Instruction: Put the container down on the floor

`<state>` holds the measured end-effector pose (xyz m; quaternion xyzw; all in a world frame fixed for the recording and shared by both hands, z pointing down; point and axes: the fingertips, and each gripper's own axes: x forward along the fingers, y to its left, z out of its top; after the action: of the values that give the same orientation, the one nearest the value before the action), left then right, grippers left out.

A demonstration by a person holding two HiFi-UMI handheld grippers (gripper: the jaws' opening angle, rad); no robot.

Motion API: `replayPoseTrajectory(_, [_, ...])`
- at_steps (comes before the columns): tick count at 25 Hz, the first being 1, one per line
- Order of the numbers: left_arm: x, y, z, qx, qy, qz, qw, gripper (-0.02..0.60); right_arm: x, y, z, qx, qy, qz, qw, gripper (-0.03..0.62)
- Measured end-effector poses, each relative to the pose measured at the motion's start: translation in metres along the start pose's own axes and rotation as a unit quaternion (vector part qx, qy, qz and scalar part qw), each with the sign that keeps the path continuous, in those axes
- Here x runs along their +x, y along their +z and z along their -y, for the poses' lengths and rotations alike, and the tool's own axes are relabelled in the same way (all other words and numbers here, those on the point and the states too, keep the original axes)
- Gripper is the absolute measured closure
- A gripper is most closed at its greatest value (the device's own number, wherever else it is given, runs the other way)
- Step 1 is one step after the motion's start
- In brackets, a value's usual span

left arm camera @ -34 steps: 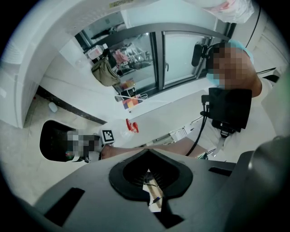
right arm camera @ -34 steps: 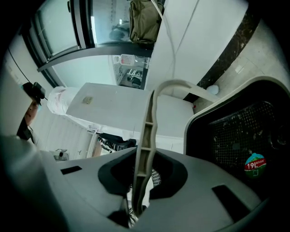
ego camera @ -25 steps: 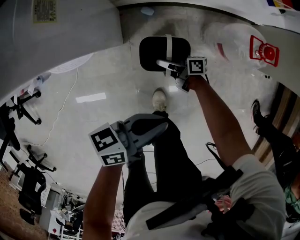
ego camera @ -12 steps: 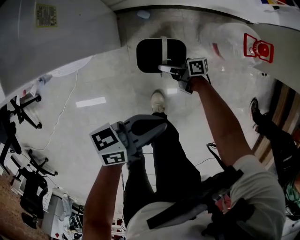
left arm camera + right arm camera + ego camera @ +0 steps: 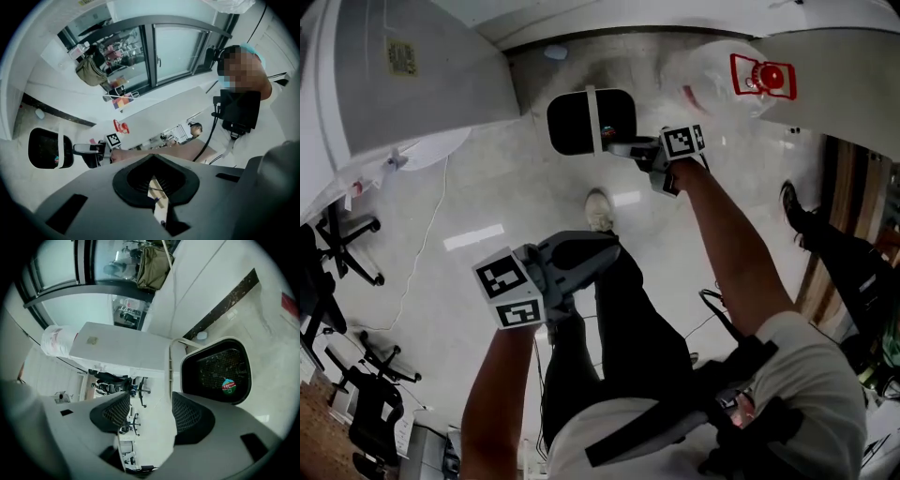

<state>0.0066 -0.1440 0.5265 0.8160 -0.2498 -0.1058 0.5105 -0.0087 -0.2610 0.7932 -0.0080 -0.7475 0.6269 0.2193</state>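
A black container (image 5: 572,122) with a white handle band (image 5: 592,117) stands on the pale floor, beyond my foot. My right gripper (image 5: 619,147) hovers at its near right edge, jaws open and empty. In the right gripper view the container (image 5: 215,369) lies just ahead to the right, its white handle (image 5: 171,357) beyond the spread fingers of the right gripper (image 5: 150,408). My left gripper (image 5: 602,247) is held over my leg, jaws shut, nothing in them. The left gripper view shows the left gripper (image 5: 154,180) shut, and the container (image 5: 46,148) far off at the left.
A white appliance (image 5: 403,75) juts in at the upper left. A clear bag with a red label (image 5: 741,73) sits by a white counter at the upper right. Office chairs (image 5: 342,234) and a floor cable (image 5: 422,234) are at left. Another person's shoe (image 5: 795,211) is at right.
My right gripper has let go of the container's handle and drawn back a little toward me. The container stays on the floor. The left gripper has hardly moved.
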Motion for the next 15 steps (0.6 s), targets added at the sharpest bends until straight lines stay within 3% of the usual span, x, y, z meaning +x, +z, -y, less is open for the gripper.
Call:
replayPoseTrajectory(8, [-0.006,-0.013,0.066,0.023,-0.035,-0.018,0.999,0.572,-0.035,-0.019,-0.07,-0.027,-0.017,0.029,0.999,0.372])
replayPoseTrajectory(9, [-0.009,-0.016,0.076,0.024,-0.04,-0.02,0.9987,0.572,-0.039,-0.025,-0.08,-0.031,-0.02,0.033,0.999,0.393])
replayPoseTrajectory(11, [-0.016,-0.023,0.095,0.027,-0.05,-0.021,0.9982,0.572,-0.045,-0.038,-0.099,-0.041,-0.026,0.036,0.998,0.511])
replayPoseTrajectory(15, [-0.036,-0.039,0.142,0.038,-0.066,-0.026,0.9968,0.572,-0.054,-0.075,-0.146,-0.042,-0.028,0.046,0.998,0.565])
